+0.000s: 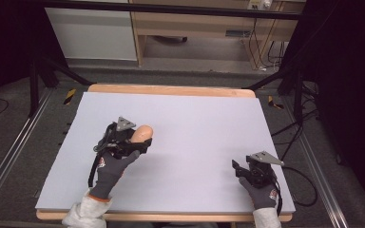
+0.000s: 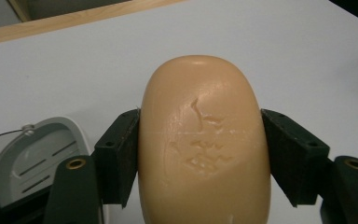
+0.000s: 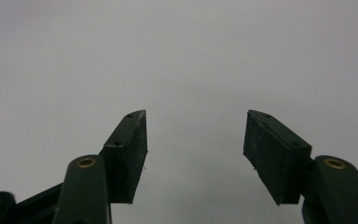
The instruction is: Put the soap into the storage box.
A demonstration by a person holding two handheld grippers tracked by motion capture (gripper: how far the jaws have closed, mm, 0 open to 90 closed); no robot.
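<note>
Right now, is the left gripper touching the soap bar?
Touching. The left gripper view shows the left gripper with both pads pressed against the soap bar's sides.

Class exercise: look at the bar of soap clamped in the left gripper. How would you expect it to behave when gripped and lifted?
The soap looks solid and probably stays stiff between the left gripper pads. Its smooth, rounded sides could let it slip. The dents stamped in its face suggest that hard squeezing may mark it.
</note>
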